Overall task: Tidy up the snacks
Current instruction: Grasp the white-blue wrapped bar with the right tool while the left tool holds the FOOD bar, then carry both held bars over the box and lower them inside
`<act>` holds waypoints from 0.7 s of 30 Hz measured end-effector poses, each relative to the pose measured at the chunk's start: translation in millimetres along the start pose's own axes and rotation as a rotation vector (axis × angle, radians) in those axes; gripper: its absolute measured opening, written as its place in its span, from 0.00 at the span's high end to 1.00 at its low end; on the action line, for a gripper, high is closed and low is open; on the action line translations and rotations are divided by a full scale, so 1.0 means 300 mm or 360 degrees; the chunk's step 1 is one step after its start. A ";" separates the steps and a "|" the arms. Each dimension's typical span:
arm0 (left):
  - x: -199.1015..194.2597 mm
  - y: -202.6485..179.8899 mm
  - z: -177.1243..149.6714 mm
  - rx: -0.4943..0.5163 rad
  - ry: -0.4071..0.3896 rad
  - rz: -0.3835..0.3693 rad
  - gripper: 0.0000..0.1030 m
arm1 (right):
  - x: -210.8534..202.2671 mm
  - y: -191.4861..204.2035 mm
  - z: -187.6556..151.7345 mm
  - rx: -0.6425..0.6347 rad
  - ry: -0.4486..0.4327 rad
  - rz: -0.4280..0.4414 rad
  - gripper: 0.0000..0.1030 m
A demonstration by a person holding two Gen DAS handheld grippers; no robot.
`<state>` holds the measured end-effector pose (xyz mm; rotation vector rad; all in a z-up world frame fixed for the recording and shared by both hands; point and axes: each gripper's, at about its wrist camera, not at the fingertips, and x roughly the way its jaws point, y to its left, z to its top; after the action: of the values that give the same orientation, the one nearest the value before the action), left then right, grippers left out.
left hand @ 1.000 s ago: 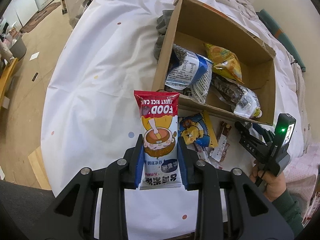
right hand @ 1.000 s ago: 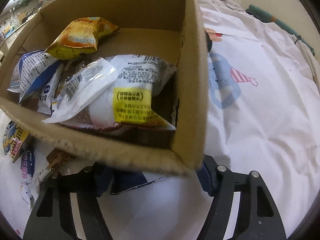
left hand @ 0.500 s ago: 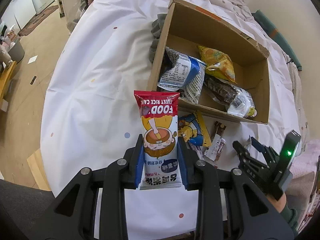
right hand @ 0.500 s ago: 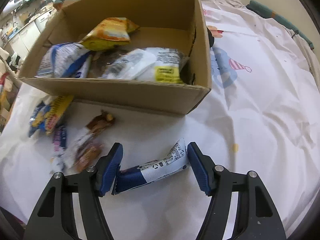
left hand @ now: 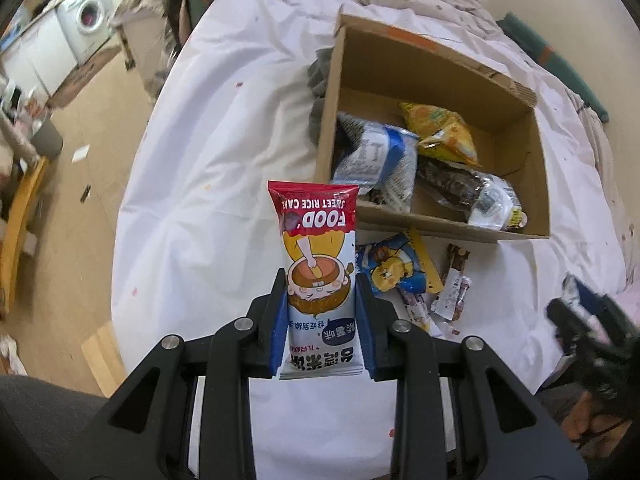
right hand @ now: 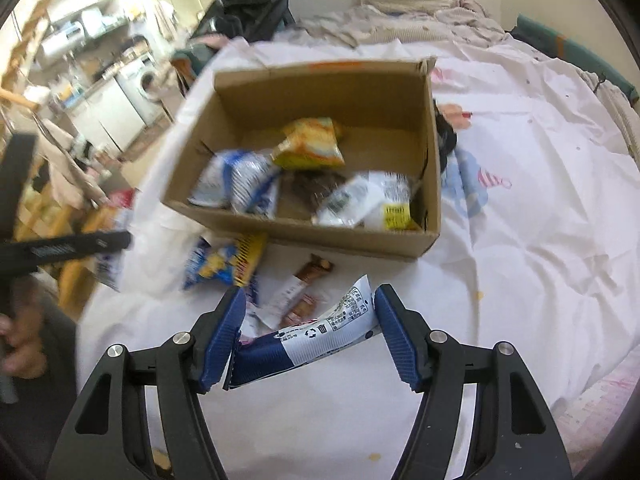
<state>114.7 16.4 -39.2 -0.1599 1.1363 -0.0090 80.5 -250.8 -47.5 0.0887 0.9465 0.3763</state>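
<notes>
While the left tongs (left hand: 322, 322) were clamped on the lower half of a red, white and yellow rice-cake snack packet (left hand: 316, 268), the packet stood upright between the blue pads, its red top printed with "SWEET RICE CAKE" and "FOOD" upside down, raised above the white spotted sheet (left hand: 208, 184) that covered the bed. Beyond it, far and to the right, sat an open brown cardboard box (left hand: 472, 228) holding a blue and white crinkled bag (left hand: 376, 156), a yellow and orange puffed bag (left hand: 444, 132) and a clear bag with dark contents (left hand: 476, 196). Just in front of the box's near wall, loose on the sheet, lay a blue and yellow cartoon packet (left hand: 396, 268) and a few small brown and white wrapped bars (left hand: 454, 284). The right tongs (right hand: 310, 330) held a navy and white long snack packet (right hand: 308, 338) crosswise between their blue pads; the left pad touched its navy end and the right pad met its white end, so the jaws were closed on it, above the sheet and nearer than the box. From the right wrist view the same box (right hand: 304, 236) lay ahead, with the loose packets between it and the tongs. A washing machine (left hand: 90, 20) stood far to the left on the room's floor.
</notes>
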 end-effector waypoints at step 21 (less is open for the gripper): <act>-0.087 -0.170 0.366 0.0173 -0.0339 -0.0017 0.74 | 0.062 -0.092 0.351 0.0127 -0.0257 0.0224 0.32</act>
<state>206.7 -18.3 36.2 -0.0684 0.9199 -0.0619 182.6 -260.6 -6.7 0.2563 0.7974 0.4545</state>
